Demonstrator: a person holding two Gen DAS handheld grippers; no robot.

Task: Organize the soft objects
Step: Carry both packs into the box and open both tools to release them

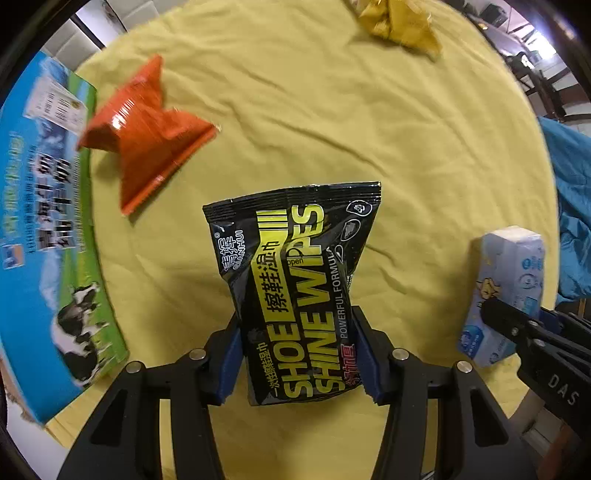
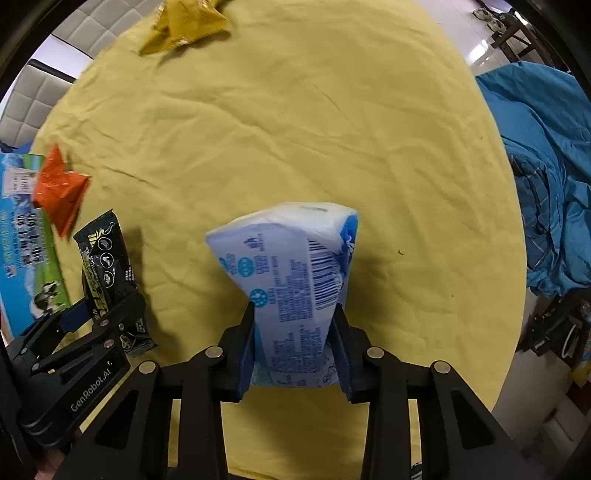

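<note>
My left gripper [image 1: 297,354] is shut on a black and yellow shoe-wipes pack [image 1: 295,273], held above the yellow cloth; the pack also shows in the right wrist view [image 2: 107,269]. My right gripper [image 2: 295,350] is shut on a pale blue tissue pack [image 2: 291,280], which also shows at the right of the left wrist view [image 1: 506,288]. An orange pouch [image 1: 147,136] lies on the cloth to the left, next to the milk box, and shows in the right wrist view [image 2: 59,188]. A yellow pouch [image 1: 399,22] lies at the far edge [image 2: 184,26].
A yellow cloth [image 1: 332,122] covers the table. A blue and green milk box [image 1: 40,236] with a cow picture stands along the left edge. Blue bedding [image 2: 546,177] is piled to the right, beyond the table. Chairs stand far back right.
</note>
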